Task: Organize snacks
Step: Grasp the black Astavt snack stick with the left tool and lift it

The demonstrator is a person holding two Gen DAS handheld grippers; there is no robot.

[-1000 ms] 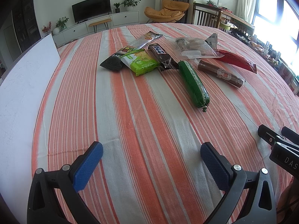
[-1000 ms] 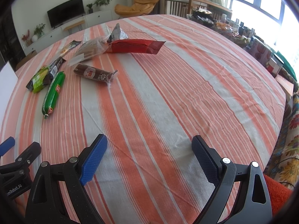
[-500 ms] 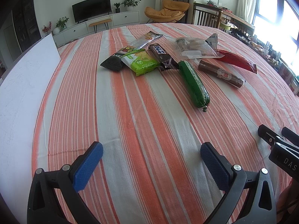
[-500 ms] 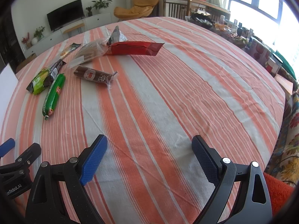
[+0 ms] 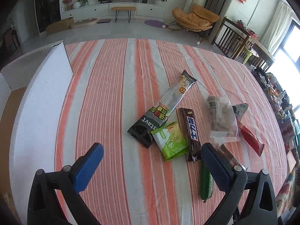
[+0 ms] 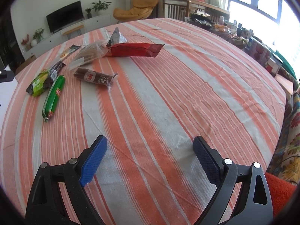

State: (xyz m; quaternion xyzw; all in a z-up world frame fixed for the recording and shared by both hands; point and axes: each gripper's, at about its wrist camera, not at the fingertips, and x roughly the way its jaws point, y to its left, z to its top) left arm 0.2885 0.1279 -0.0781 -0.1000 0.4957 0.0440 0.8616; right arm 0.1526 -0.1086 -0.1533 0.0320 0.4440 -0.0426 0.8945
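Note:
Several snacks lie on the striped tablecloth [image 5: 112, 93]. In the left wrist view I see a black packet [image 5: 144, 129], a light green packet [image 5: 171, 141], a brown chocolate bar [image 5: 192, 131], a long silver packet [image 5: 174, 95], a clear bag [image 5: 221, 120], a red packet [image 5: 252, 140] and a green sausage [image 5: 206, 183]. My left gripper [image 5: 151, 156] is open and empty above the cloth, just short of the green packet. My right gripper [image 6: 150, 150] is open and empty over bare cloth, far from the green sausage [image 6: 53, 95], brown roll [image 6: 93, 76] and red packet [image 6: 134, 49].
A white box [image 5: 37, 103] stands along the table's left side. The table's right edge carries other goods [image 6: 262, 50]. A floral cushion and orange fabric [image 6: 288, 161] lie past the near right edge. Chairs and a TV unit stand behind.
My left gripper has risen and moved forward toward the snack pile, now looking down on it. My right gripper has barely shifted; the left gripper no longer shows in its view.

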